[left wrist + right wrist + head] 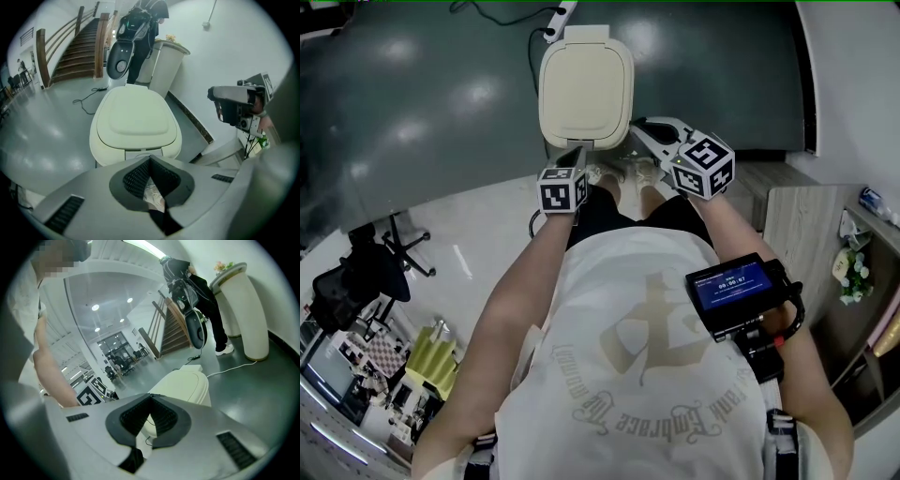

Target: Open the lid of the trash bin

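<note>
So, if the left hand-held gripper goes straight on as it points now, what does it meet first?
Probably the trash bin lid, near its front edge, though depth is unclear.

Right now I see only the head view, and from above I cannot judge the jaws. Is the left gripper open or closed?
Observer: In the left gripper view, the left gripper has its jaws together, with nothing between them.
Operator: And the right one?
Observer: The right gripper is shut and empty too, by its own view.
Operator: Is the lid raised at all?
Observer: No. Seen from low down, the lid lies flat and shut on the trash bin, just beyond the left jaw tips.
</note>
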{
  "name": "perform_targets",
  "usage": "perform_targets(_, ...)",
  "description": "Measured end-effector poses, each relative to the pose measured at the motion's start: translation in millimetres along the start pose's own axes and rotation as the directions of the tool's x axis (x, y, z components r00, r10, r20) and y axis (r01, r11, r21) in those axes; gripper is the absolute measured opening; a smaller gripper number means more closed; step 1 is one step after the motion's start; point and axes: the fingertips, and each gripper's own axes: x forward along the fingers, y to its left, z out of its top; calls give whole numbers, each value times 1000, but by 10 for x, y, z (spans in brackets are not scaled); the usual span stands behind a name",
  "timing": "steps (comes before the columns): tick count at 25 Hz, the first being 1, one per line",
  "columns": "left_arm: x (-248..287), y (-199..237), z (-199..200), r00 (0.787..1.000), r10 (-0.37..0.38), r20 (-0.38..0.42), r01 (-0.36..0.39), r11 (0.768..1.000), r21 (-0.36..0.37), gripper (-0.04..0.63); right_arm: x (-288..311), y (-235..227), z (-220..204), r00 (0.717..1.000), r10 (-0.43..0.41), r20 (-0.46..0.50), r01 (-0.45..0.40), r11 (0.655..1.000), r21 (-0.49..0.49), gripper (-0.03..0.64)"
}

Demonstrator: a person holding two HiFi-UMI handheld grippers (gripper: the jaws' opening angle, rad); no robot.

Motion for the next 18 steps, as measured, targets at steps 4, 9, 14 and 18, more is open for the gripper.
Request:
perform_targets(4, 8, 2, -29, 1000, 19, -3, -19, 1000, 20, 15, -26, -18, -38, 1000, -5, -6, 5, 1000, -1, 6)
perform_targets(9, 12, 4, -37, 1000, 23, 5, -23, 999, 24, 15, -54, -41, -50, 1000, -13, -12, 13, 1000, 0, 6)
perform_targets(14, 34, 8, -29, 999, 35, 8, -35, 999, 24, 15, -63, -54, -61, 1000, -18, -15, 18, 1000, -4, 5)
perform_targets(18, 25, 22, -33, 999, 43, 12, -43, 999, 22, 15, -76, -41, -72, 1000, -16, -17, 16, 1000, -6, 6)
